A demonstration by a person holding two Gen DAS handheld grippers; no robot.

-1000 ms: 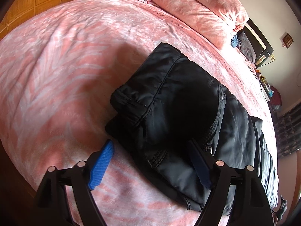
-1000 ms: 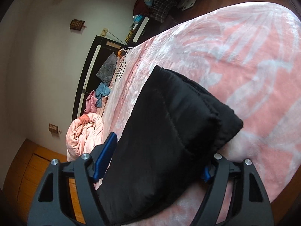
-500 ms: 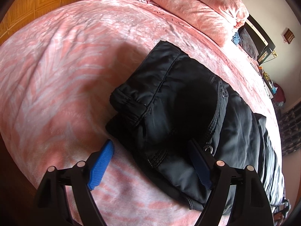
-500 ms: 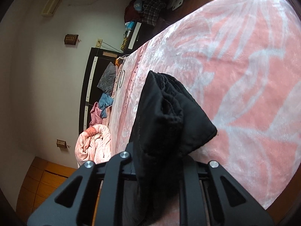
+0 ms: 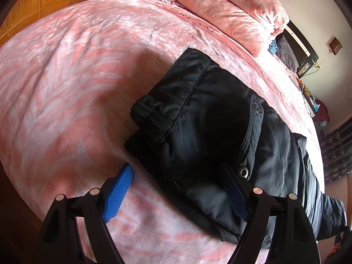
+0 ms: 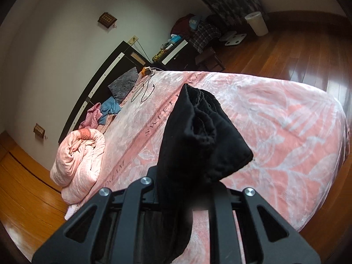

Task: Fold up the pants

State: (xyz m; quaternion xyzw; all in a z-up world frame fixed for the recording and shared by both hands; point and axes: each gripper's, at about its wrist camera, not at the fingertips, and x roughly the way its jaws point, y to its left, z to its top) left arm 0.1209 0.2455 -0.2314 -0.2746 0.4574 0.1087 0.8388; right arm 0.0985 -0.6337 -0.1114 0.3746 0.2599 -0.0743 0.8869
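Observation:
Black pants (image 5: 211, 132) lie on the pink bed, waist end toward the left wrist camera, legs running off to the right. My left gripper (image 5: 176, 189) is open; its left blue pad (image 5: 118, 192) is over the blanket and its right pad (image 5: 233, 194) rests against the waist fabric by a metal snap. My right gripper (image 6: 184, 189) is shut on the leg end of the pants (image 6: 198, 138) and holds the bunched cuffs lifted above the bed. Its pads are hidden by the fabric.
The pink patterned blanket (image 5: 66, 77) covers the bed. A rolled pink quilt (image 6: 81, 156) and pillows (image 5: 231, 6) lie at the head end, with loose clothes and a cable (image 6: 143, 90). Wooden floor (image 6: 297, 50) surrounds the bed; a white bin (image 6: 257, 23) stands far off.
My right gripper closed on the leg end of the pants and lifted it off the bed, swinging the view round. My left gripper stayed open at the waist.

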